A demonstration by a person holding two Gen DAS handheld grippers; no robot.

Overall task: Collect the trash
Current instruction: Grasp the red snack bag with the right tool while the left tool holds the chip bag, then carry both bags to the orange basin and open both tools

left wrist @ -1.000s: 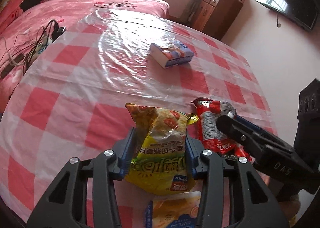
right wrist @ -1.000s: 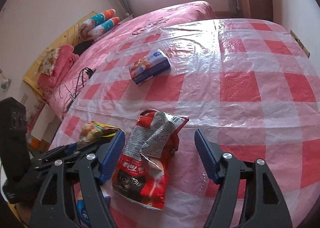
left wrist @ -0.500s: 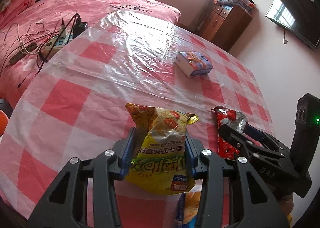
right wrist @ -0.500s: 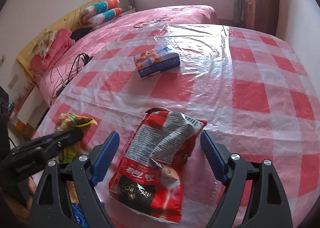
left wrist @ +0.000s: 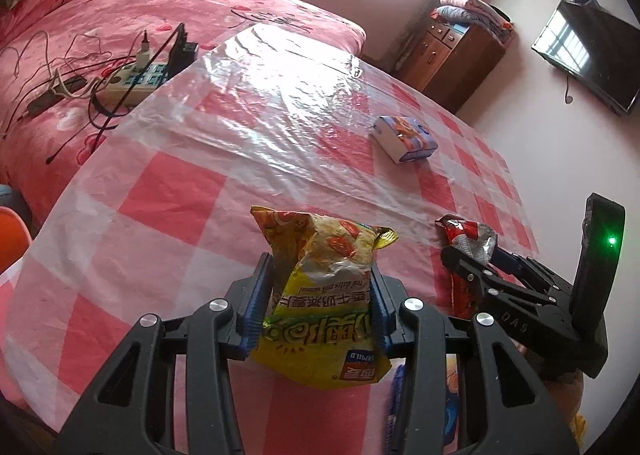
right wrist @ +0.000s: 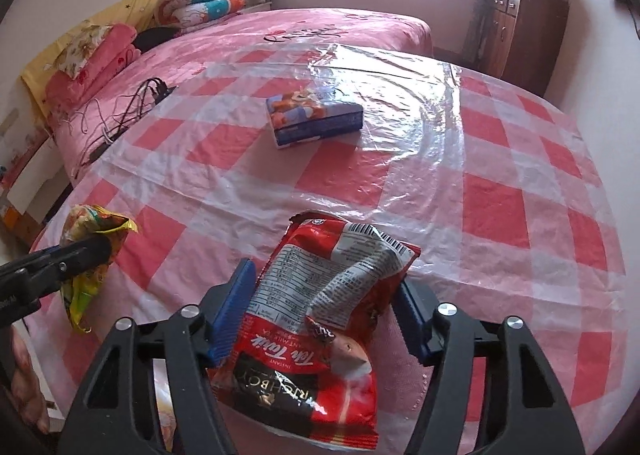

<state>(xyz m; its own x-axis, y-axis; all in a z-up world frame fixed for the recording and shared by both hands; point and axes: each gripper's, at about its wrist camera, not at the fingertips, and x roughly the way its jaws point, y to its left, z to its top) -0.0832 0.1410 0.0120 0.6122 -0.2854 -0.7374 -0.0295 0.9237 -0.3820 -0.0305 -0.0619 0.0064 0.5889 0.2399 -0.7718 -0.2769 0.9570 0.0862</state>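
The left gripper (left wrist: 320,307) is clamping a yellow snack bag (left wrist: 324,295), holding it up over the near edge of the checked table (left wrist: 180,191). The right gripper (right wrist: 324,311) has just been closing, and its blue pads are now pressing on both sides of a red wrapper (right wrist: 320,315) lying near the table's front. Both pieces are being picked up; next, each needs carrying to a bin, which is not in view. Two wrappers are showing, and one tissue pack (right wrist: 314,117) is sitting farther back.
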